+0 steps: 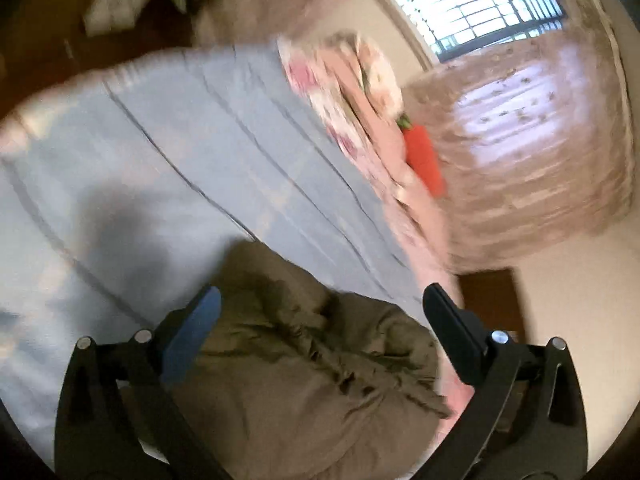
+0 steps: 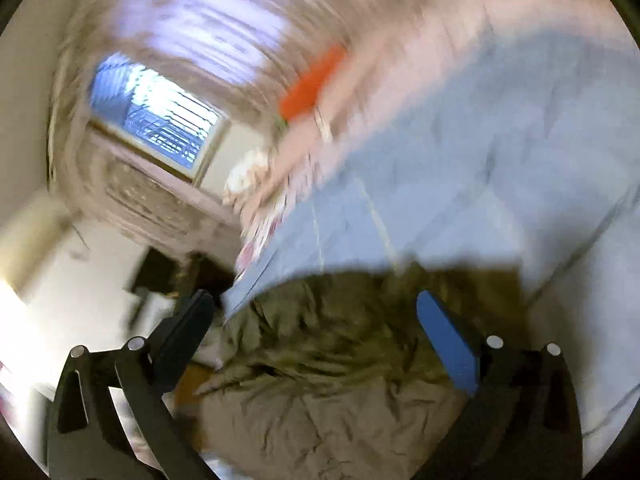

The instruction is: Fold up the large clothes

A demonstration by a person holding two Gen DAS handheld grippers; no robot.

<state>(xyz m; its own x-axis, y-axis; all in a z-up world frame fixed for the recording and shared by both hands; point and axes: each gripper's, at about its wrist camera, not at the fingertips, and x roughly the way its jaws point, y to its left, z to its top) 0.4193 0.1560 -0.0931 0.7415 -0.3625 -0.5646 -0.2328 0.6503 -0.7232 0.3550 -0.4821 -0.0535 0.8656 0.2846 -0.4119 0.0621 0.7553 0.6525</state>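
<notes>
Left wrist view: olive garment (image 1: pixel 304 364) crumpled on blue bed sheet (image 1: pixel 180 168), floral pillow (image 1: pixel 340 92) & orange carrot toy (image 1: pixel 424 160) beyond. My left gripper (image 1: pixel 320 304) & right gripper (image 2: pixel 316 308): jaws wide, holding nothing, above garment.

Right gripper (image 2: pixel 316 320) fingers spread wide, nothing between the pads. Heavy motion blur. Olive-green garment (image 2: pixel 320 380) lies crumpled below and between the fingers, not touched by either as far as I can tell. Light blue bedsheet (image 2: pixel 460 160) stretches beyond the fingertips, garment on top of it. Orange carrot-shaped toy (image 2: pixel 310 82) far past the fingertips, at the pink floral bedding (image 2: pixel 272 208). Window (image 2: pixel 160 120) and brownish curtain (image 2: pixel 192 24) beyond the black finger (image 2: pixel 184 332); blue-padded finger (image 2: pixel 448 344) sits over the garment.
</notes>
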